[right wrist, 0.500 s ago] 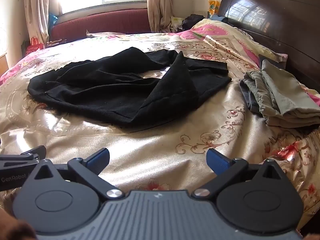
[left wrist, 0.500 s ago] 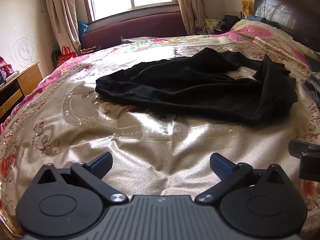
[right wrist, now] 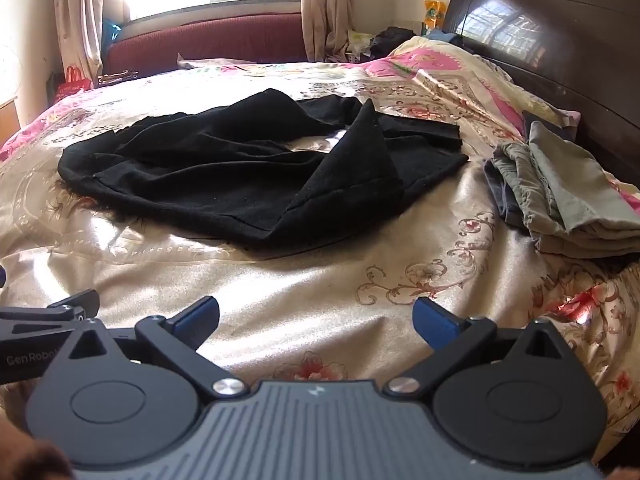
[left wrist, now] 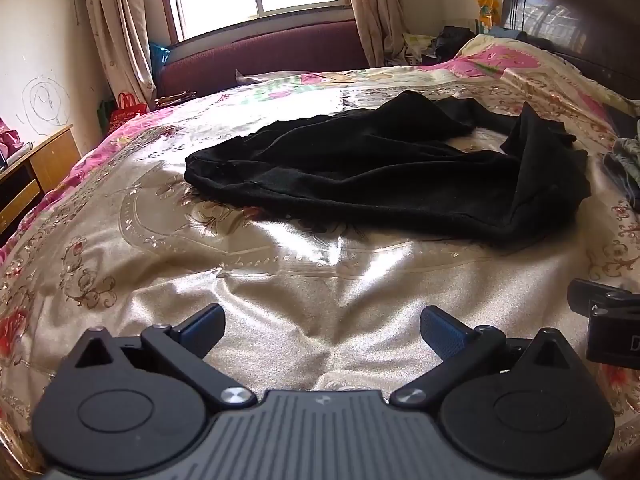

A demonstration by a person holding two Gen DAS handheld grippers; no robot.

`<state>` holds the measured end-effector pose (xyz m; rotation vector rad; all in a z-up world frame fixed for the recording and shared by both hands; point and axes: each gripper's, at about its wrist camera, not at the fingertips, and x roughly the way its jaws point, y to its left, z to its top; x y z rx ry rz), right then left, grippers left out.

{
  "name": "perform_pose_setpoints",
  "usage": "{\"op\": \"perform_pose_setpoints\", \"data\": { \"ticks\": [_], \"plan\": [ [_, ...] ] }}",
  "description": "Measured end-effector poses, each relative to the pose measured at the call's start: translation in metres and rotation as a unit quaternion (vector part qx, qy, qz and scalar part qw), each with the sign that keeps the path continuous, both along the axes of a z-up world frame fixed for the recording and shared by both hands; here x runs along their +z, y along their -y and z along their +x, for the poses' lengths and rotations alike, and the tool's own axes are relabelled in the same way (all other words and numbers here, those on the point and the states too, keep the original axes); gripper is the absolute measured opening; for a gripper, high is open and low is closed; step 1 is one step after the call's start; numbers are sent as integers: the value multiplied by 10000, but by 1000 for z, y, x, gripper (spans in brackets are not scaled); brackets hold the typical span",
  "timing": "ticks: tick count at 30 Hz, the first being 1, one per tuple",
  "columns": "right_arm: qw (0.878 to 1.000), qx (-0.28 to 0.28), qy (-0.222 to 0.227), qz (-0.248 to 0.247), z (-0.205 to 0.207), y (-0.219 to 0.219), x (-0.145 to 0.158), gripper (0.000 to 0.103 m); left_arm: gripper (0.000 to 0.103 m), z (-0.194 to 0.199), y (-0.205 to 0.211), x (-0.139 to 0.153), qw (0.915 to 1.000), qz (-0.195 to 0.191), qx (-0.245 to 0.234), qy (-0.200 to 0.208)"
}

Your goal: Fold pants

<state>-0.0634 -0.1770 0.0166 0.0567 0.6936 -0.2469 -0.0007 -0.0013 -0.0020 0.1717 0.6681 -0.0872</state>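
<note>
Black pants [left wrist: 380,172] lie crumpled in a loose heap on the middle of the floral bed cover, with one corner peaked up; they also show in the right wrist view [right wrist: 248,168]. My left gripper [left wrist: 322,330] is open and empty, low over the cover, well short of the pants. My right gripper [right wrist: 316,320] is open and empty, also short of the pants. Each gripper shows at the edge of the other's view: the right one [left wrist: 604,312] and the left one [right wrist: 52,312].
A pile of folded grey-green clothes [right wrist: 568,196] lies on the bed at the right, near the dark wooden headboard [right wrist: 560,52]. A maroon sofa [left wrist: 260,56] stands under the window beyond the bed. A wooden cabinet [left wrist: 36,176] stands at the left.
Both views have shifted only slightly. The pants lie as before and both grippers stay open.
</note>
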Motion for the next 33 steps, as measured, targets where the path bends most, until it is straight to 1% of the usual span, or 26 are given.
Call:
{"op": "perform_pose_setpoints", "data": {
  "ticks": [33],
  "plan": [
    [9999,132,-78,-58,-1,-2,-5,102,103,0,1,-2,10000,8,-21,36]
  ]
}}
